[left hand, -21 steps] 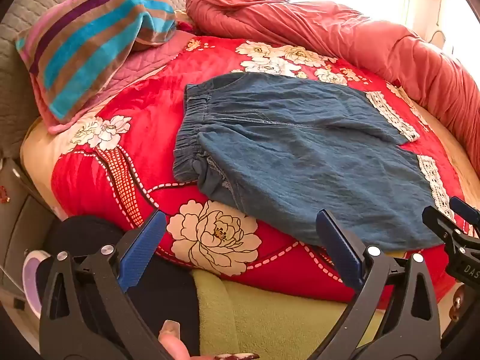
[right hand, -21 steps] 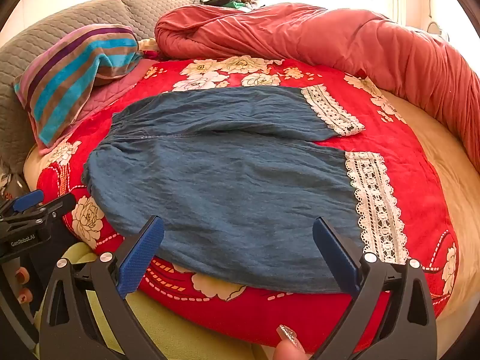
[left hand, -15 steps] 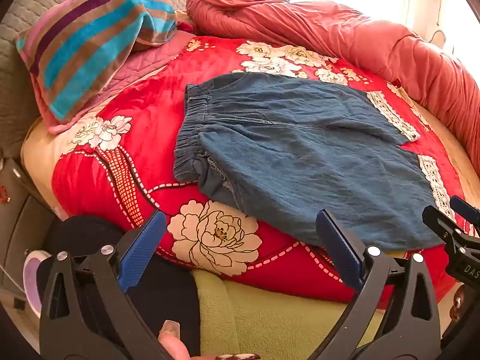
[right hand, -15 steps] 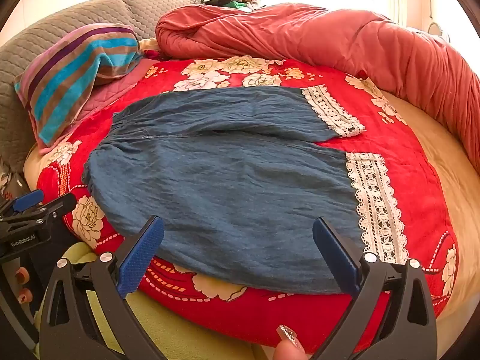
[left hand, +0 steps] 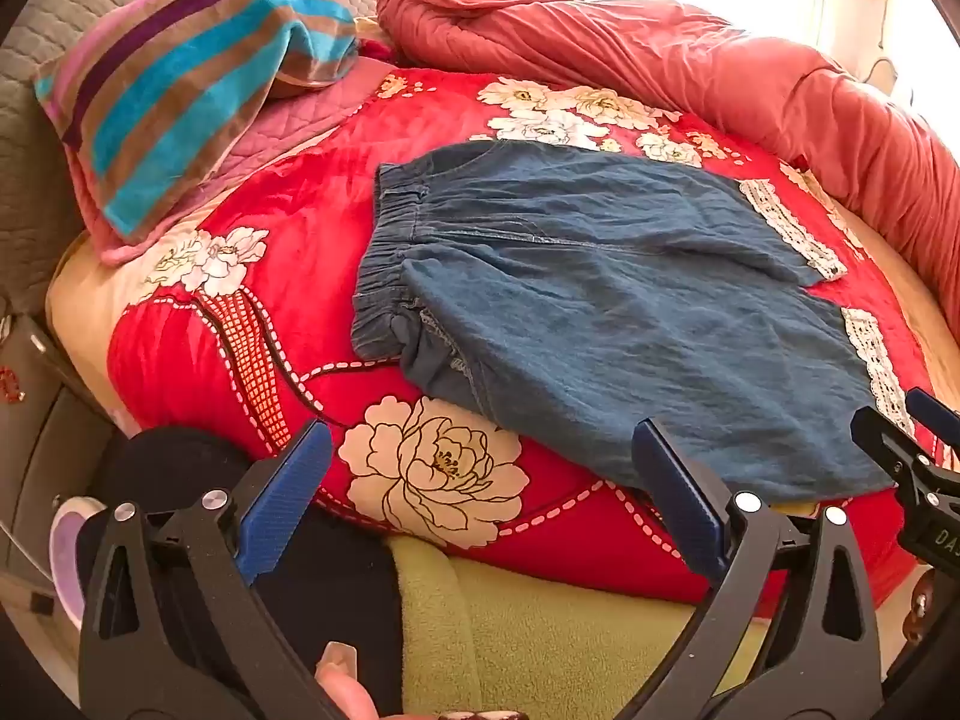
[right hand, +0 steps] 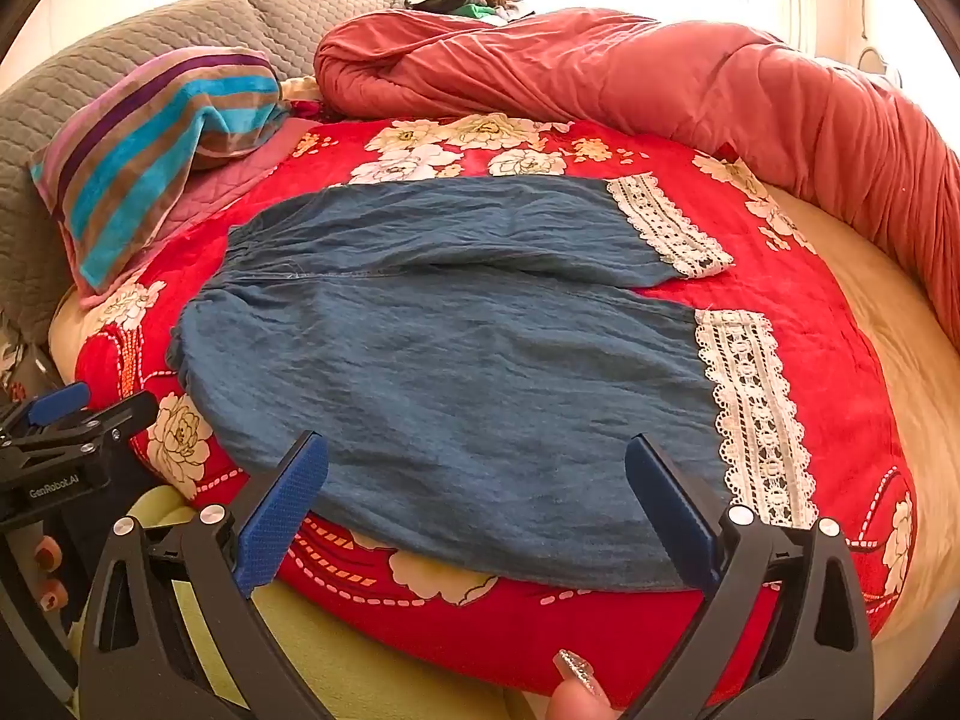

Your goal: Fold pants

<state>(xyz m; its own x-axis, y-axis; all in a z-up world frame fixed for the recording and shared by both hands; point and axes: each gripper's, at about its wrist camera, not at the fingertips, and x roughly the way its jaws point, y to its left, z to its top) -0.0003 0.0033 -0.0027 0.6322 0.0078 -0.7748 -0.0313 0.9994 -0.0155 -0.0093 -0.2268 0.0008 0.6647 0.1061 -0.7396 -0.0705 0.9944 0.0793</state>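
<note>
two tools, left tool (left hand: 480,492) and right tool (right hand: 477,501), both wide open, empty. pants (right hand: 456,360) flat on bed (right hand: 888,300) ahead, long axis crosswise: waistband nearer left, lace cuffs nearer right.

The pants (right hand: 456,372) lie flat on the floral blanket (right hand: 810,324), waistband to the left and lace-trimmed leg cuffs (right hand: 750,414) to the right. A striped pillow (right hand: 150,150) sits left of and behind them, and a rolled quilt (right hand: 600,72) runs behind and along the right
</note>
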